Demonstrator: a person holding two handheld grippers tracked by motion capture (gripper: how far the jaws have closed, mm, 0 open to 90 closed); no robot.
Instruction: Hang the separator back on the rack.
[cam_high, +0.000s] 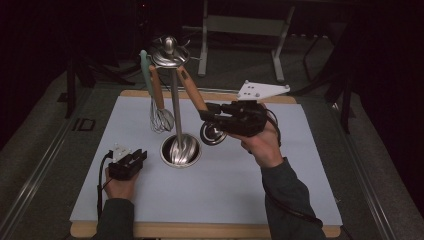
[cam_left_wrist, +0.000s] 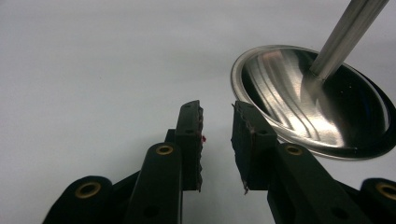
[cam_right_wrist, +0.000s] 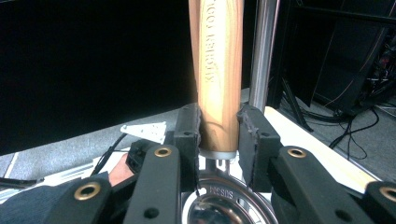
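Wooden-handled utensil hangs at a slant from the hook disc at the top of the steel stand, with its upper end at the disc and its round steel head swung out to the right, above the pale mat. My right gripper is clamped on the handle's lower end. In the right gripper view both pads press the wood just above the metal collar, and the steel pole stands close behind.

The step in hand, as I read it, is working the handle's top end at the hook (whether on or off I cannot tell). To do it well I would:

1. Hold the grip firm, since the wood is smooth and tapered and the heavy head sits below the pads.
2. Move the handle along its own line, so the top end slides cleanly at the hook rather than prying against the disc.
3. Stay clear of the whisk hanging on the stand's left side.

My left gripper rests low on the mat, its jaws apart with nothing between them, just beside the stand's round base. I would bring it to the base to steady the stand, because a sideways pull at the top could tip it.
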